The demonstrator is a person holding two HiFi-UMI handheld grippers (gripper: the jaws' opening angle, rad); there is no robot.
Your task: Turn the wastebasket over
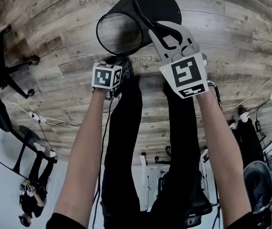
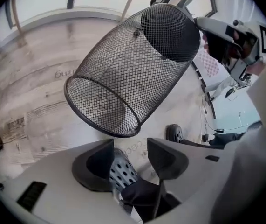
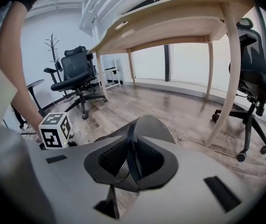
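Observation:
A black wire-mesh wastebasket (image 1: pixel 126 25) hangs tilted above the wood floor, held off the ground. In the left gripper view the wastebasket (image 2: pixel 133 64) has its open mouth low and to the left and its closed base high and to the right. My right gripper (image 1: pixel 157 30) is shut on the rim of that base. In the right gripper view the mesh and dark rim of the wastebasket (image 3: pixel 142 129) stand pinched between the pads of the right gripper (image 3: pixel 130 160). My left gripper (image 2: pixel 130 146) sits just below the basket's mouth, open, with nothing between its pads. In the head view the left gripper (image 1: pixel 113 66) mostly shows its marker cube.
A wooden desk (image 3: pixel 170 22) stands ahead of the right gripper, with office chairs (image 3: pixel 79 73) to the left and to the right (image 3: pixel 254 87). Cables (image 1: pixel 55 120) run over the floor. A chair base (image 1: pixel 7 70) lies at the left. My shoe (image 2: pixel 174 133) is under the basket.

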